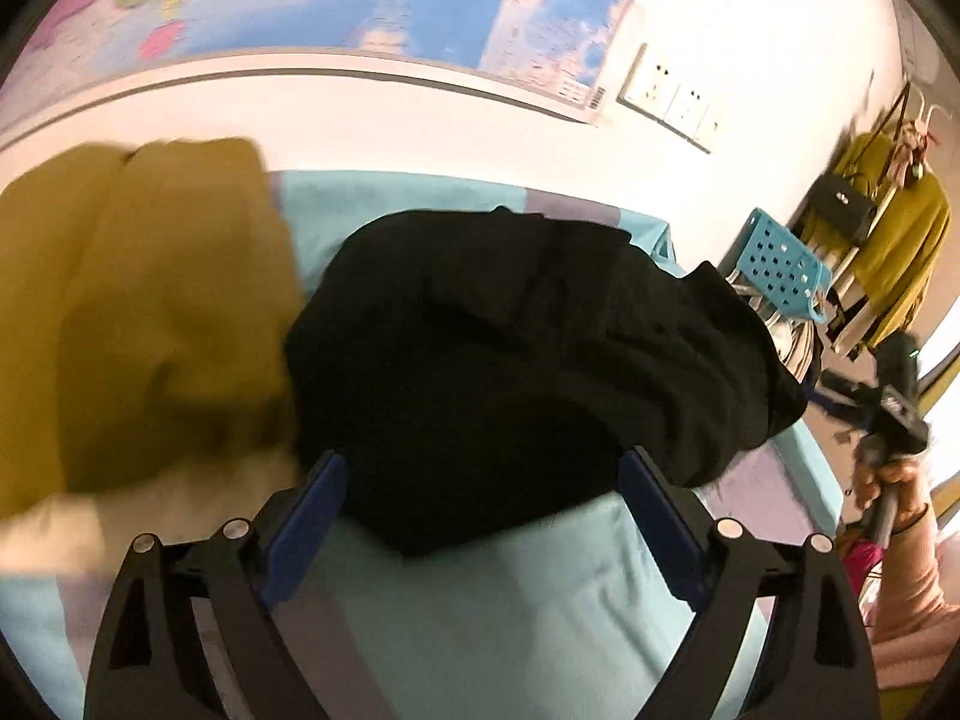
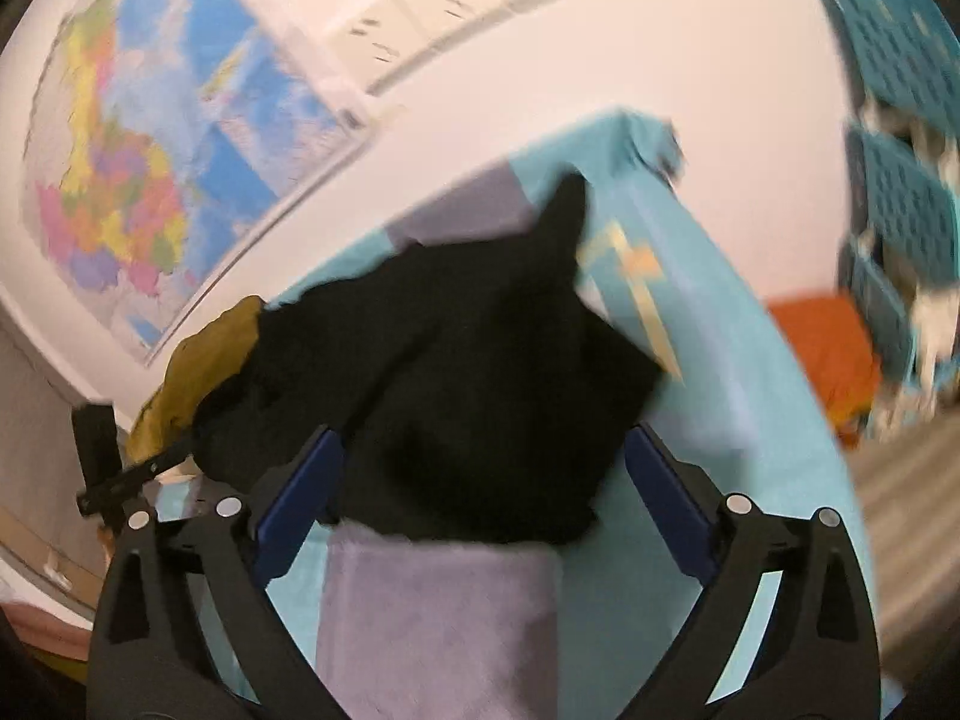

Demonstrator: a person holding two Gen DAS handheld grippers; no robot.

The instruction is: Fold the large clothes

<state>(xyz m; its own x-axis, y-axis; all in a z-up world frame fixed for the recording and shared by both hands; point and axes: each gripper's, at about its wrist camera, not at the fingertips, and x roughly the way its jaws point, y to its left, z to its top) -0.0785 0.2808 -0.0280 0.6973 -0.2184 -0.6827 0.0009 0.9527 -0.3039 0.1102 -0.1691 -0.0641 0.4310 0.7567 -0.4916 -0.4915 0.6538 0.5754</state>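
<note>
Lying bunched on the blue-covered table (image 1: 480,612), the black garment (image 1: 528,360) sits just ahead of the left claw (image 1: 483,516) and the right claw (image 2: 480,495), both spread wide with nothing pinched, apparently released so the fabric can settle. A mustard garment (image 1: 138,312) rests touching it at nine o'clock, seemingly set aside; the fold looks unfinished.

Black garment (image 1: 528,360); mustard garment (image 1: 138,312); turquoise sheet (image 1: 480,618), lilac patches; blue claw pads (image 1: 306,522).
</note>
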